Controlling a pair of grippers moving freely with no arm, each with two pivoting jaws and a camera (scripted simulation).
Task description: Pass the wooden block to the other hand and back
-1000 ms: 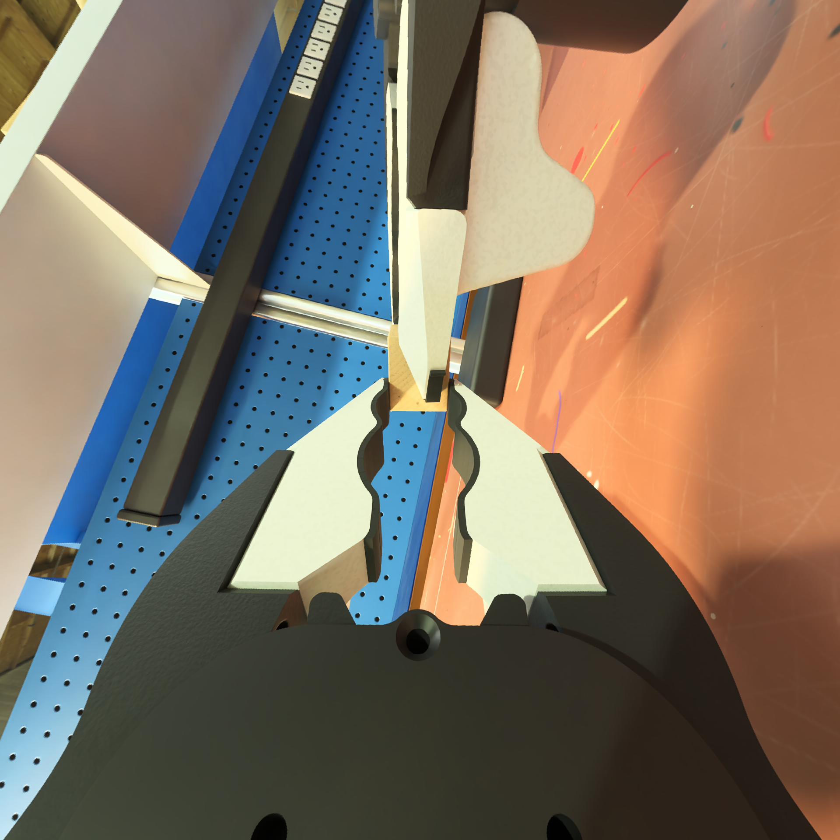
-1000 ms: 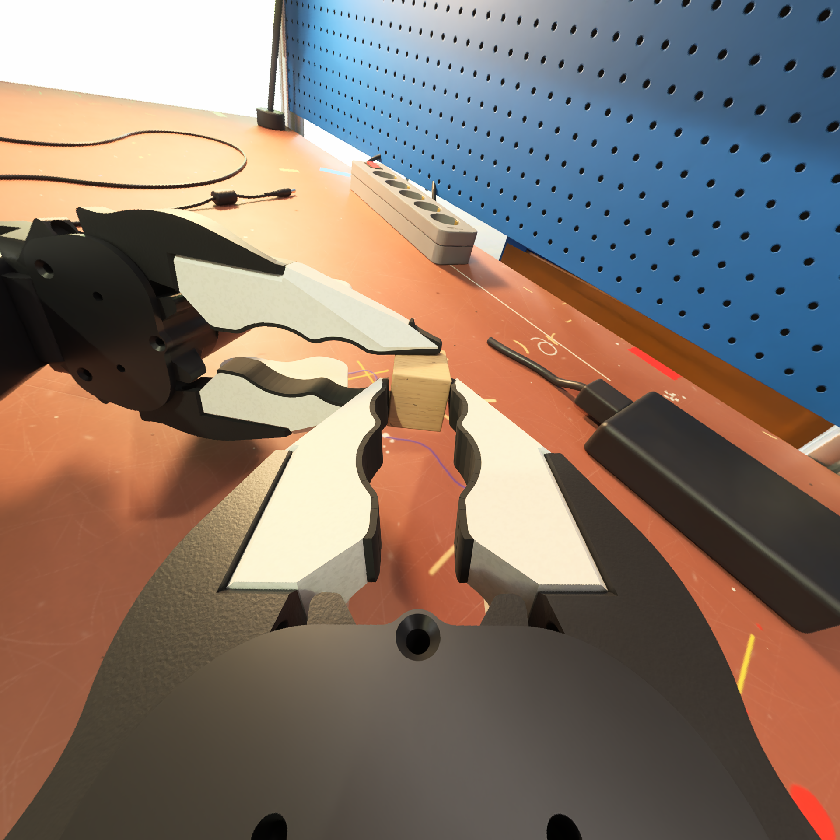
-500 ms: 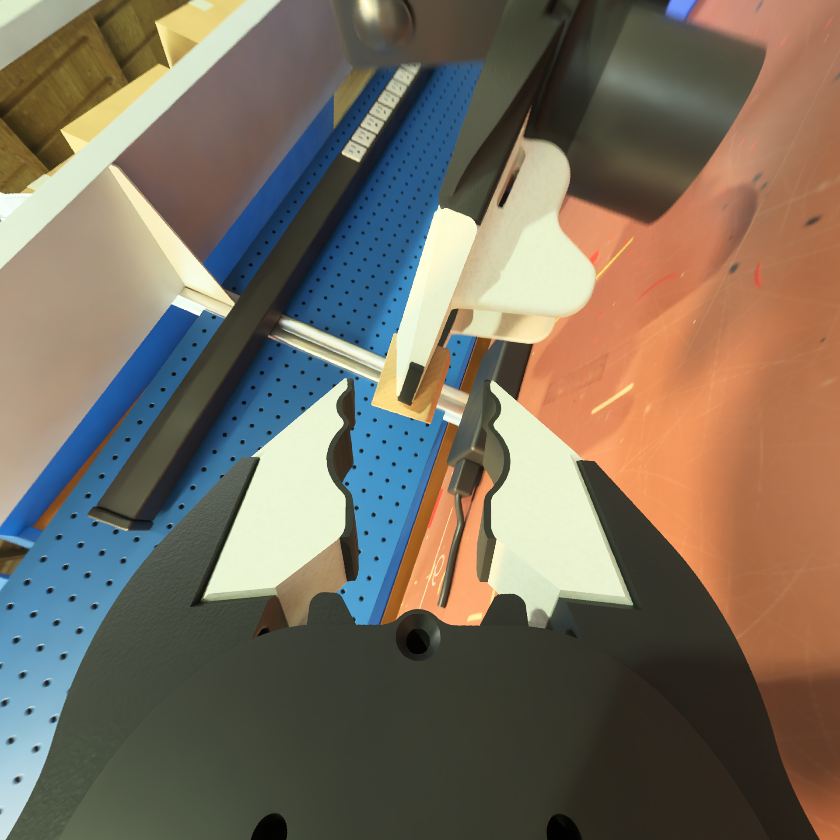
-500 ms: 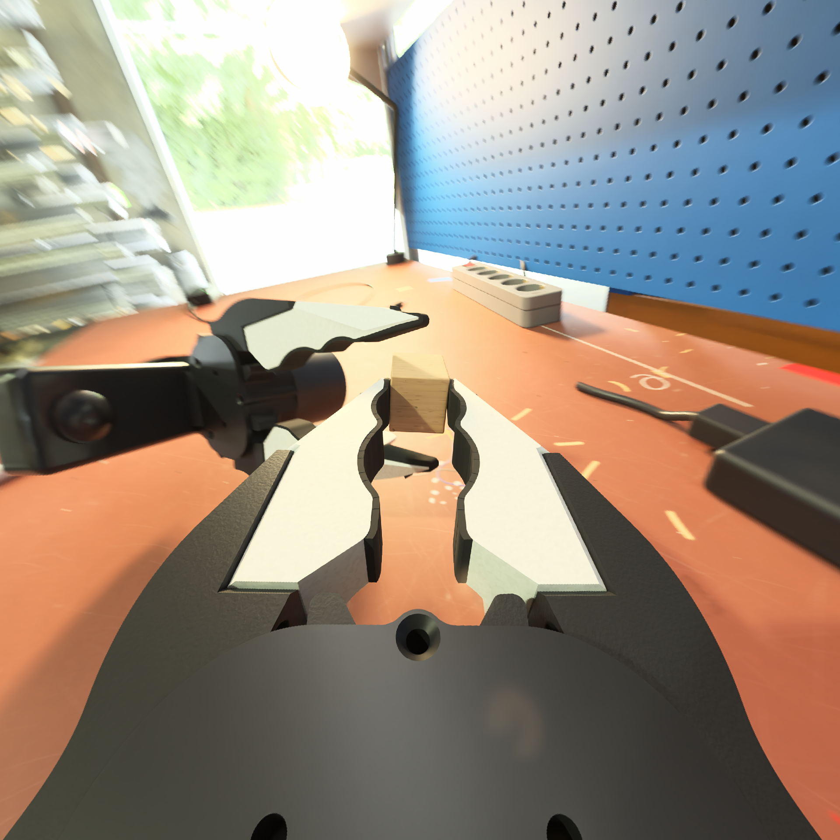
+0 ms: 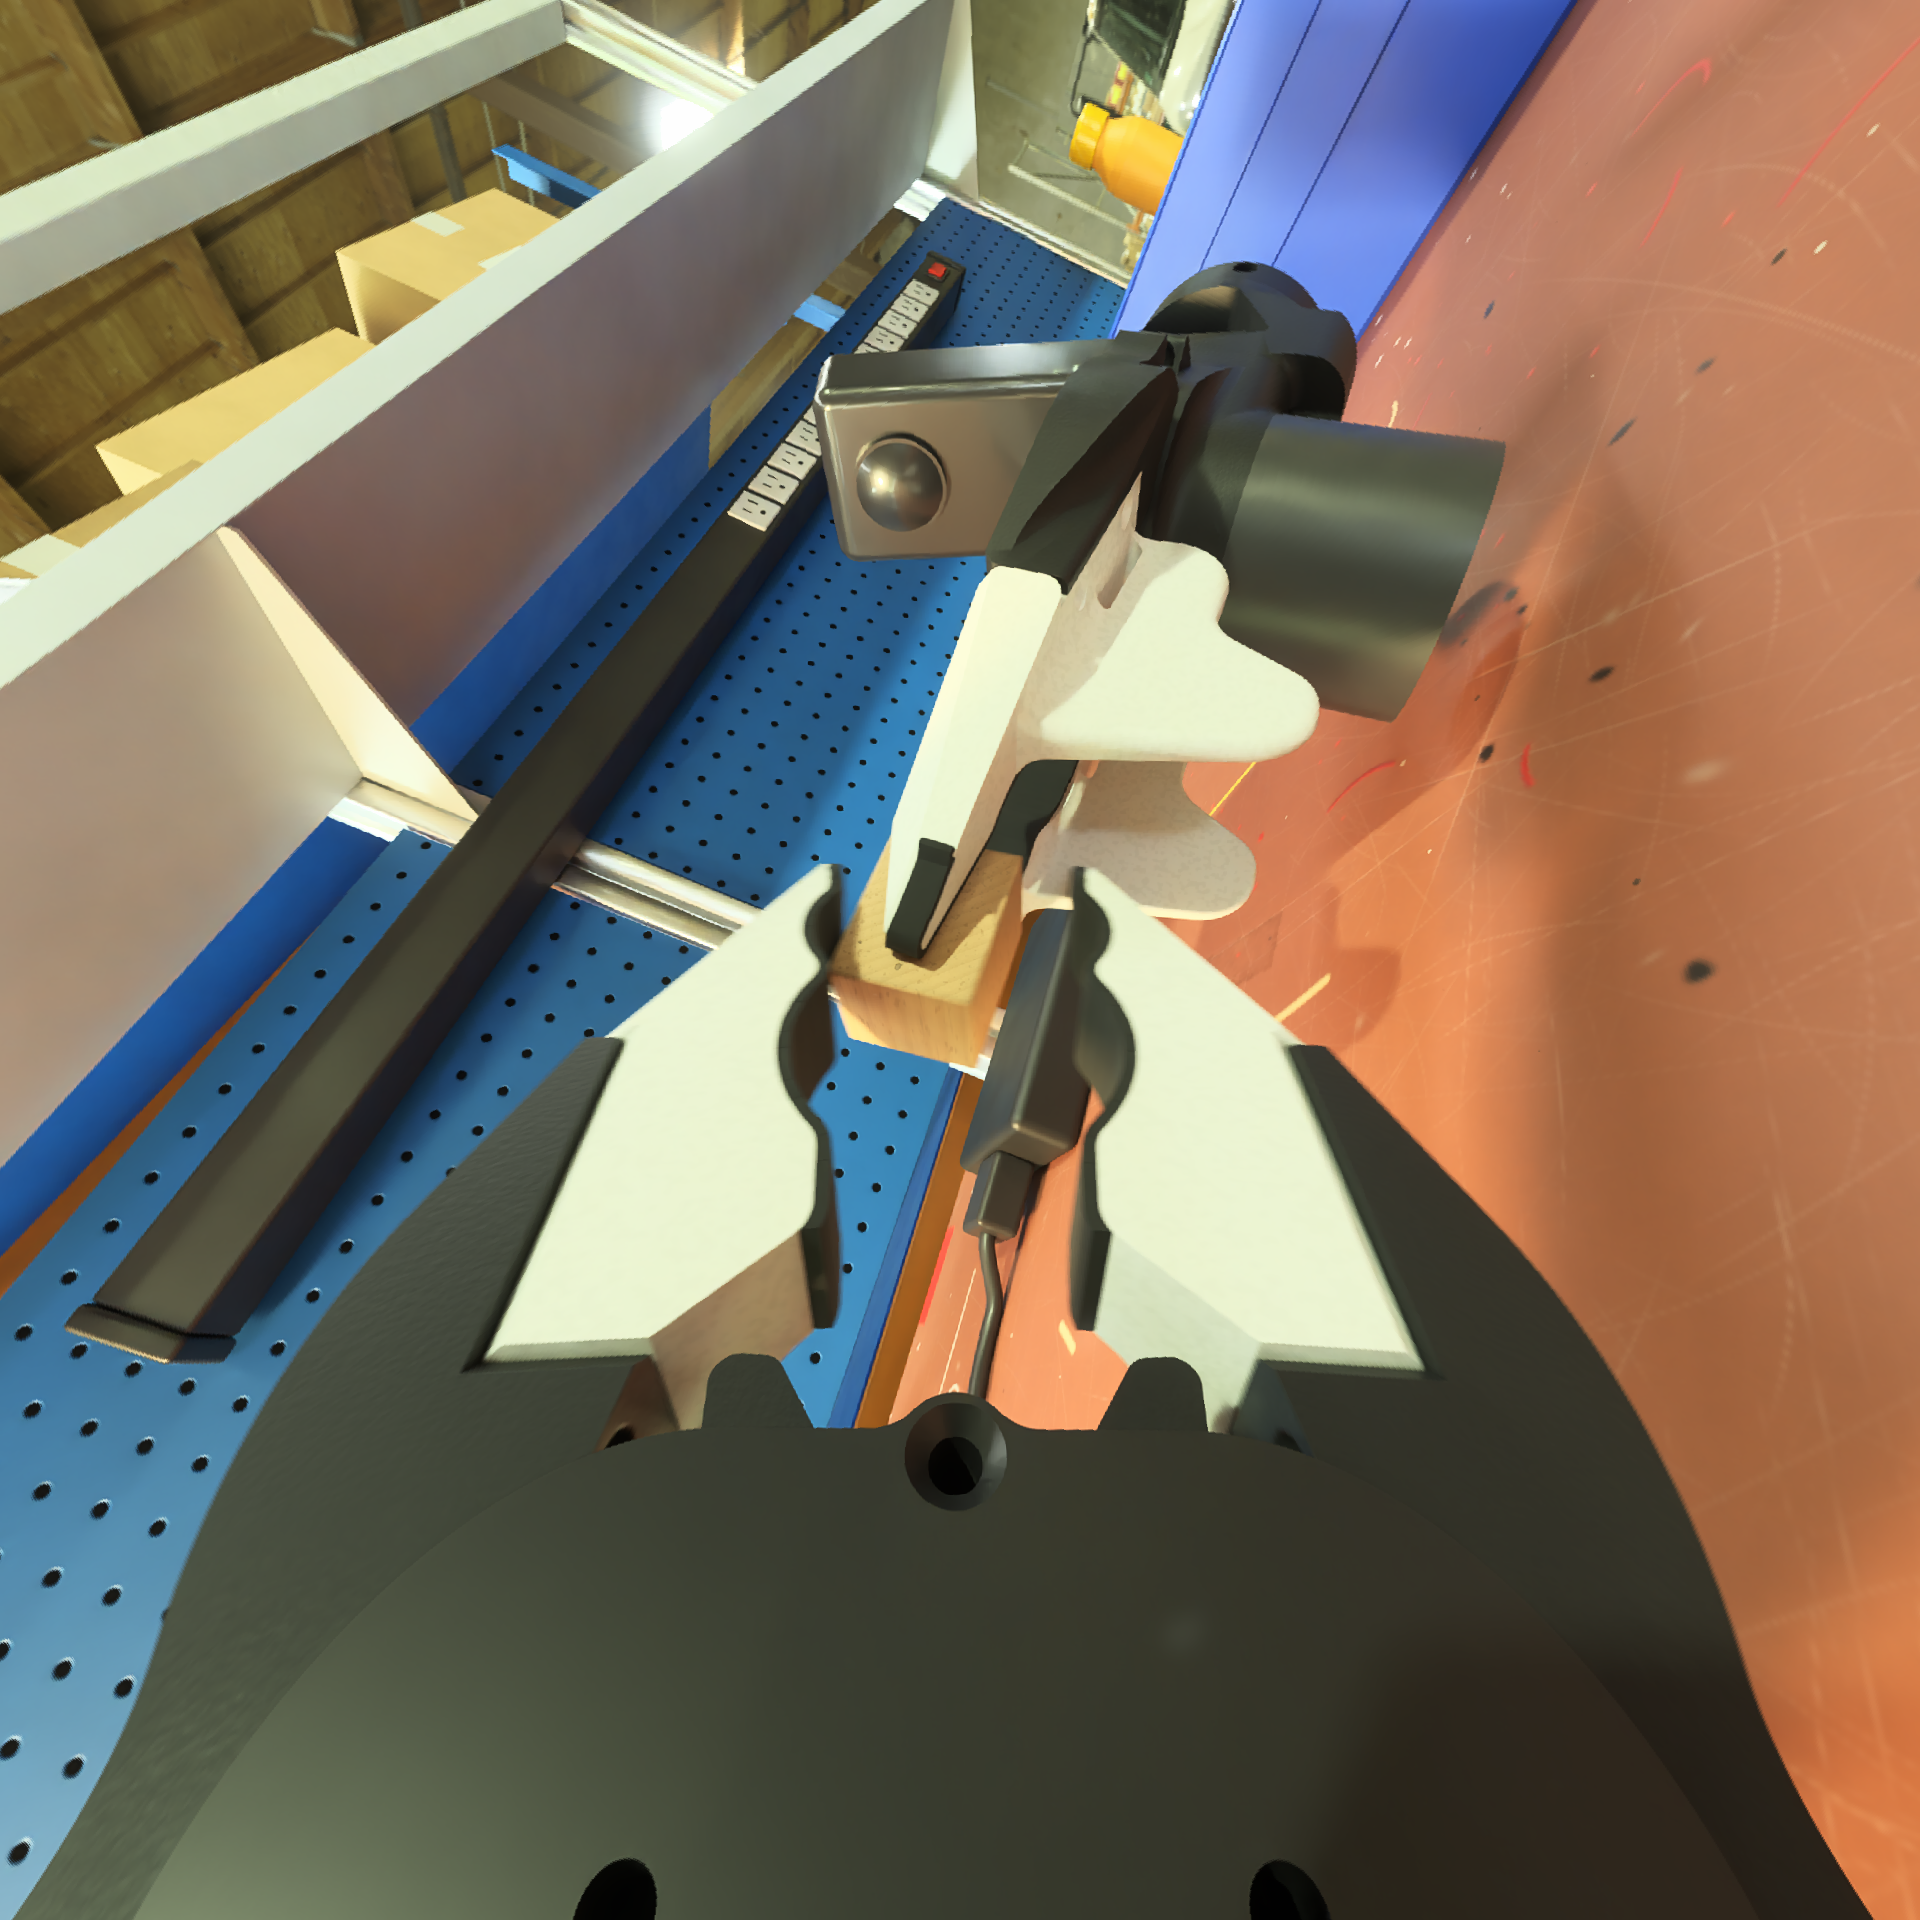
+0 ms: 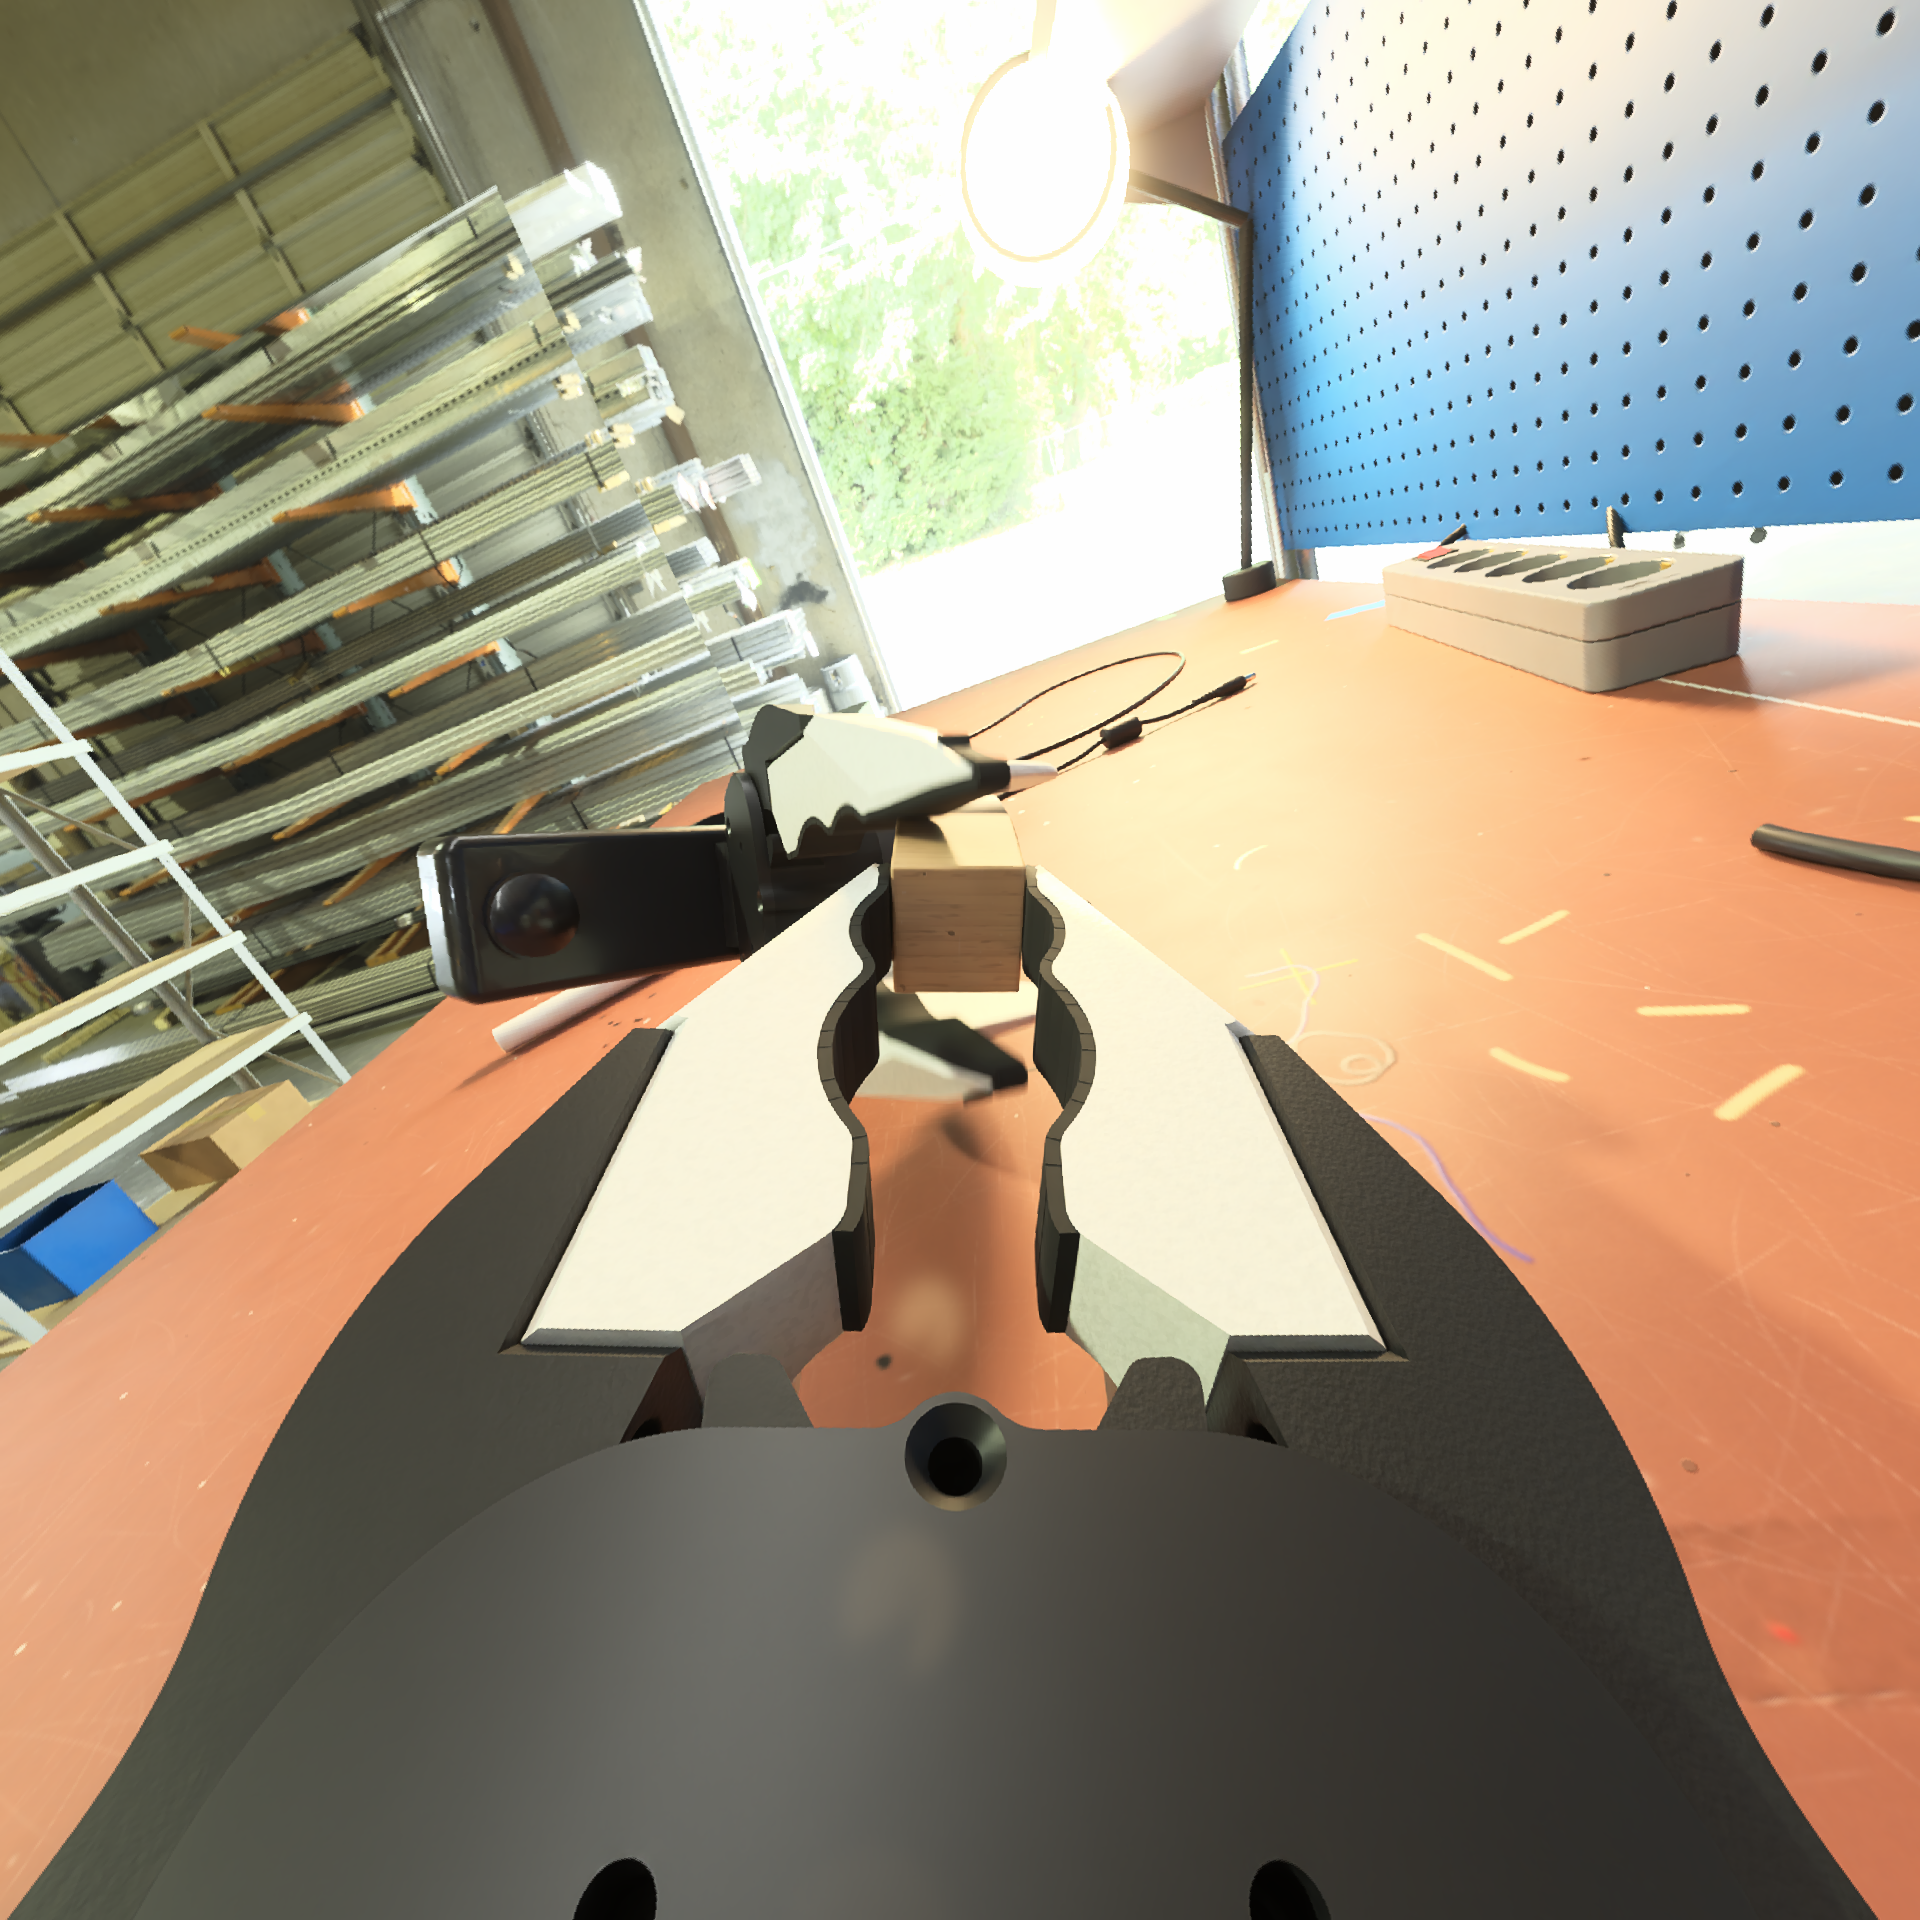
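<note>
The wooden block is a small pale cube held between my right gripper's fingertips, above the orange table. My left gripper is open facing it. Its fingers stand one over the block's top and one below it with a gap. In the left wrist view the block sits between my left gripper's open tips, close to the left one. The right gripper's white fingers clamp it from the far side.
A blue pegboard stands along the table's back. A grey socket strip, a thin black cable and a thicker cable end lie on the table. A black adapter lies under the grippers, and white shelving rises beyond.
The right gripper has lifted the block higher off the table and swung round with it. The left gripper's jaws opened wider and now straddle the block again.
</note>
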